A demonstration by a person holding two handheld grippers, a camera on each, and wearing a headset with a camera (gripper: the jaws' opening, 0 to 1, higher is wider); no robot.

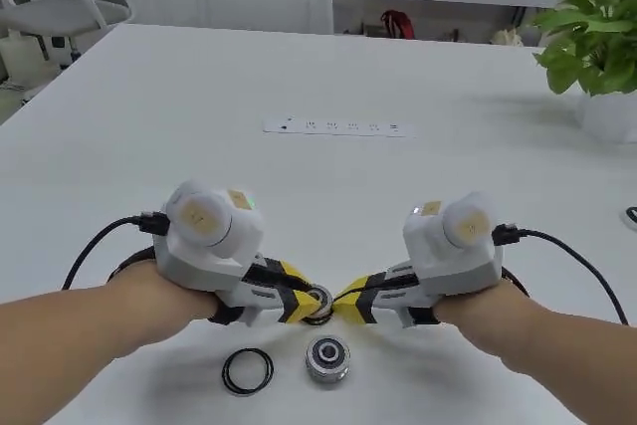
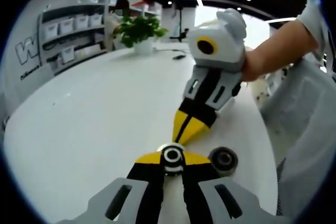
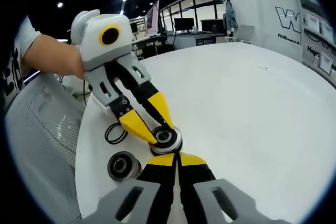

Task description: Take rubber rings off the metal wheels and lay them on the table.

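A small metal wheel (image 1: 318,303) with a dark rubber rim is held just above the table between both grippers. My left gripper (image 1: 302,306) is shut on it from the left; in the left gripper view the wheel (image 2: 172,154) sits between the yellow tips. My right gripper (image 1: 345,305) comes from the right, its tips pinched together at the wheel's rubber ring (image 3: 166,149). A second metal wheel (image 1: 326,357) lies in front of them. A loose black rubber ring (image 1: 247,370) lies flat to that wheel's left.
The white table (image 1: 328,186) carries a white power strip (image 1: 336,126) at its middle. A potted plant (image 1: 597,47) stands at the far right edge. Office chairs (image 1: 60,7) and shelves stand beyond the table. Cables trail from both grippers.
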